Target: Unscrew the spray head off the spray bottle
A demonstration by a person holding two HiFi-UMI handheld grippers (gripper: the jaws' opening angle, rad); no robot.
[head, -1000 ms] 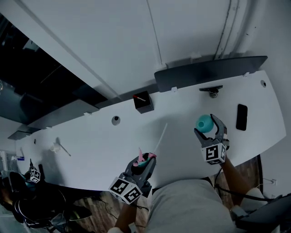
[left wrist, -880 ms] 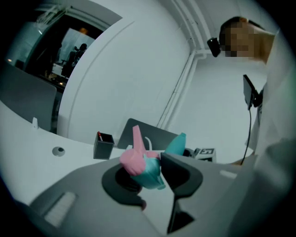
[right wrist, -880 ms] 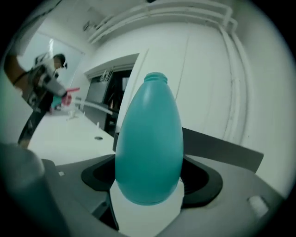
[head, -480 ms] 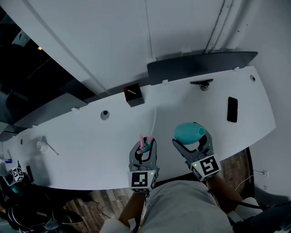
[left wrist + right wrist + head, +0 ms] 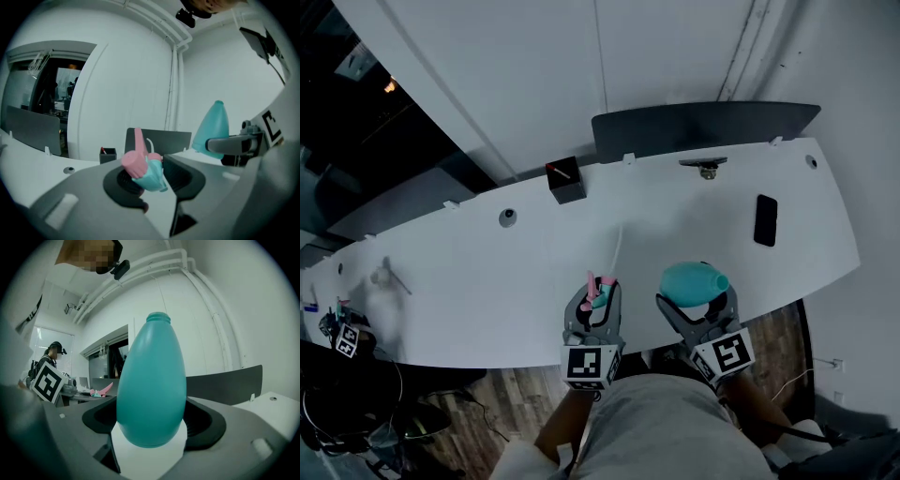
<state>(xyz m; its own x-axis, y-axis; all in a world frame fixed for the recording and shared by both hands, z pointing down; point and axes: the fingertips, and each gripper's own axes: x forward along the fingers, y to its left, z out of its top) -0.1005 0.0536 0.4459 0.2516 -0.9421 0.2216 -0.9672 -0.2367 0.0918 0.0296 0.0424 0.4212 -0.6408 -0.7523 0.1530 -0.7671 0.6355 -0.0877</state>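
2 pieces: pink-and-teal plastic spray head (image 5: pixel 598 291) already apart, just left of teal egg-shaped plastic bottle (image 5: pixel 694 279)
Left hand-held gripper (image 5: pixel 599 302): grasping spray head
Right hand-held gripper (image 5: pixel 697 300): grasping bottle

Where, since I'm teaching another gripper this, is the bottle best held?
Around the wide belly of the bottle, from the sides, as the right gripper does: it tapers toward the open neck, so a grip higher up would likely slip.

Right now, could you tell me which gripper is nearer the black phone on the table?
Right. In the head view, the right gripper, holding the teal bottle, is lower-left of the black phone; the left gripper, holding the spray head, lies farther left.
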